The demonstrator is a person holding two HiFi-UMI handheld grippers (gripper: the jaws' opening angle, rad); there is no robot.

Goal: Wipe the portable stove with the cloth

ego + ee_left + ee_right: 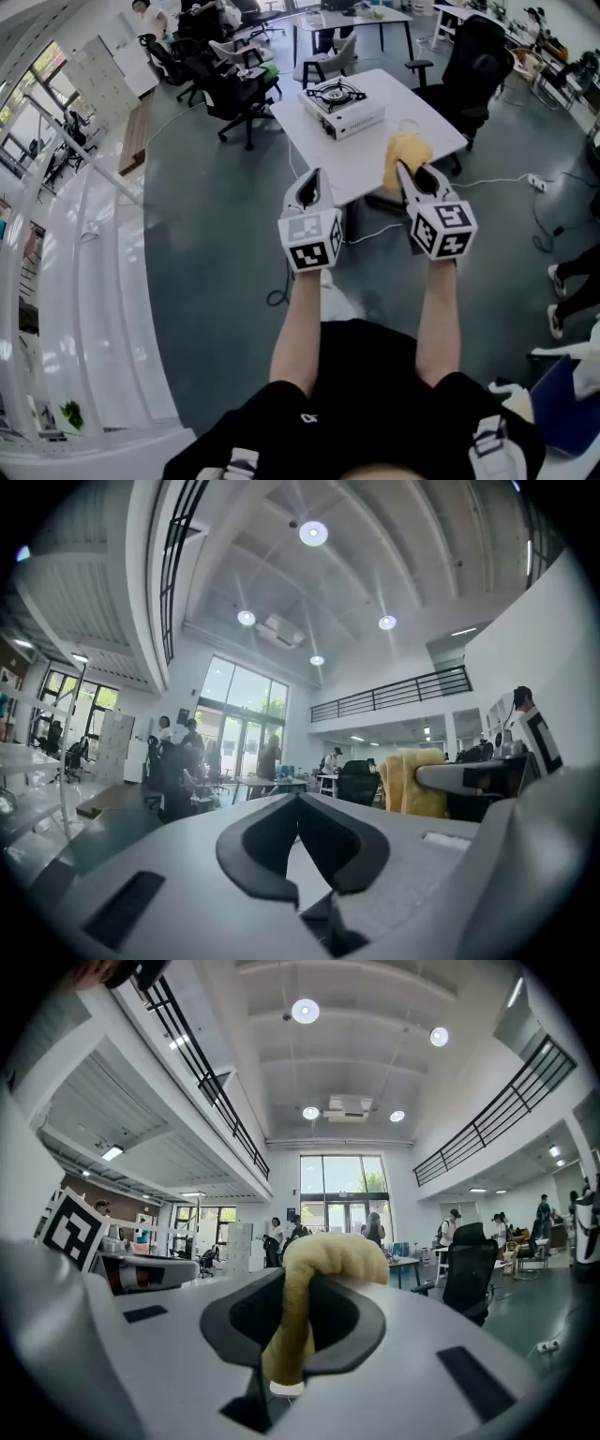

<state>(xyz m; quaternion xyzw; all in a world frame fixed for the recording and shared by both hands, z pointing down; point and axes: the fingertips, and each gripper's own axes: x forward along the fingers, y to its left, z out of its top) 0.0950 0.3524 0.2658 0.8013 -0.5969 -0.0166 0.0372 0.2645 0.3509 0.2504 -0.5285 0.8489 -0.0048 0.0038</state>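
Observation:
The portable stove (341, 106), white with a black burner, stands on a white table (309, 159) ahead of me. Both grippers are raised in front of the table's near edge, short of the stove. My right gripper (405, 171) (298, 1288) is shut on a yellow cloth (403, 152) (323, 1256), which bunches over its jaws and hangs down between them. Beside it, my left gripper (310, 180) (298, 803) is shut with nothing in it. The left gripper view also catches the cloth (412, 782) and the right gripper (478, 778) at its right.
Black office chairs stand left of the table (239, 89) and to its right (478, 61). A cable and power strip (536, 180) lie on the grey floor. A white railing (84, 216) runs along the left. Someone's shoes (561, 281) show at the right edge.

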